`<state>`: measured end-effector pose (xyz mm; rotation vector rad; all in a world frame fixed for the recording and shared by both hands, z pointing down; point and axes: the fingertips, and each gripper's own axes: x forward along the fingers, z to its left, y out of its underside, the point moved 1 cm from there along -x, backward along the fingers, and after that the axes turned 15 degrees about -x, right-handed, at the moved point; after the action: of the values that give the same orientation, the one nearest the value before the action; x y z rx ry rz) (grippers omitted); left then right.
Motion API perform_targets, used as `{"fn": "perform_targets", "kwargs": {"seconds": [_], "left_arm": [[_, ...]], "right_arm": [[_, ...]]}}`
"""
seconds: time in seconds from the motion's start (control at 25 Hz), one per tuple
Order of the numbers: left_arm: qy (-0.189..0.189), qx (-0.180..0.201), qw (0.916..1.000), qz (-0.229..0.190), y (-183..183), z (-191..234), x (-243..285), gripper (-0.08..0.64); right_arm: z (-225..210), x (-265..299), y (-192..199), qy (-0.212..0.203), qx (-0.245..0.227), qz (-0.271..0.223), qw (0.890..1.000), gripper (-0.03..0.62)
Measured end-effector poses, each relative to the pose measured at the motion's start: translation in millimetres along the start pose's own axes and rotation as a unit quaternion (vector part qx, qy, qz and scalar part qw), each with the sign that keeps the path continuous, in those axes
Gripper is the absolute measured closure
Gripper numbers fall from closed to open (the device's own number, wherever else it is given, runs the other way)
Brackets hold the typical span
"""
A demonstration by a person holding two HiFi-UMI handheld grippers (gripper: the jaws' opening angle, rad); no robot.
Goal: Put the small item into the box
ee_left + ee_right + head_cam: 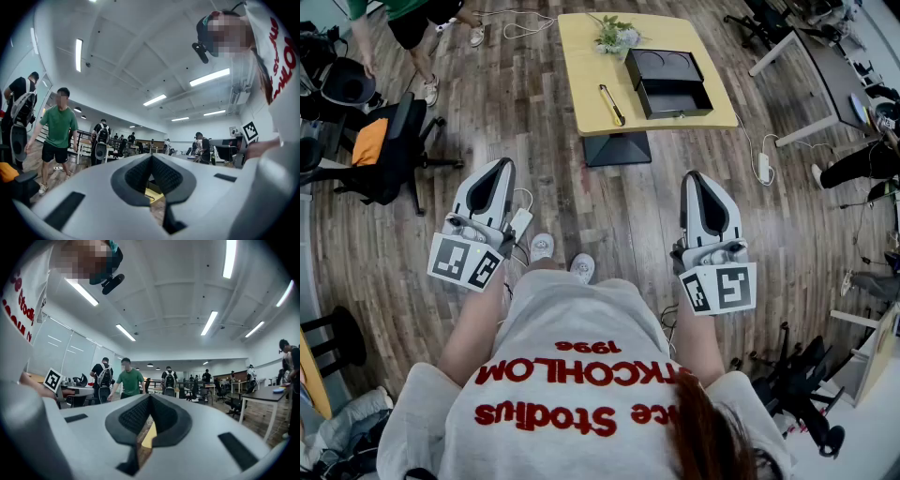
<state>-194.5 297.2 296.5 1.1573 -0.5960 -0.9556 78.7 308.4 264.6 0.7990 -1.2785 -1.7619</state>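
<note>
A yellow table (581, 75) stands some way ahead of me on the wooden floor. On it sits a black box (664, 67) with its drawer (675, 97) pulled out toward me. A slim gold and dark item (612, 104) lies on the table left of the box. My left gripper (504, 162) and right gripper (692, 175) are held level at waist height, far short of the table, both shut with nothing in them. In the left gripper view the left gripper (151, 157) has its pads meeting; the right gripper (150, 397) looks the same in its own view.
A small potted plant (616, 35) stands at the table's far edge. Office chairs (380, 150) are at the left, and a person in a green shirt (412, 19) walks at the upper left. A white desk (806, 66) and a power strip (764, 167) are at the right.
</note>
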Motion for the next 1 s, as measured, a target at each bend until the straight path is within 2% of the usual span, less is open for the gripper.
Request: {"fn": "perform_targets", "kwargs": {"seconds": [0.44, 0.68, 1.0], "left_arm": [[-0.001, 0.006, 1.0, -0.005, 0, -7, 7, 0.554], [0.003, 0.01, 0.9999, -0.006, -4, -9, 12, 0.554], [0.002, 0.003, 1.0, -0.001, 1, 2, 24, 0.554]], "right_arm": [[-8, -5, 0, 0.005, 0.0, -0.011, 1.0, 0.588], [-13, -5, 0, 0.006, 0.031, -0.021, 0.999, 0.588], [-13, 8, 8, 0.001, 0.037, -0.011, 0.999, 0.588]]}}
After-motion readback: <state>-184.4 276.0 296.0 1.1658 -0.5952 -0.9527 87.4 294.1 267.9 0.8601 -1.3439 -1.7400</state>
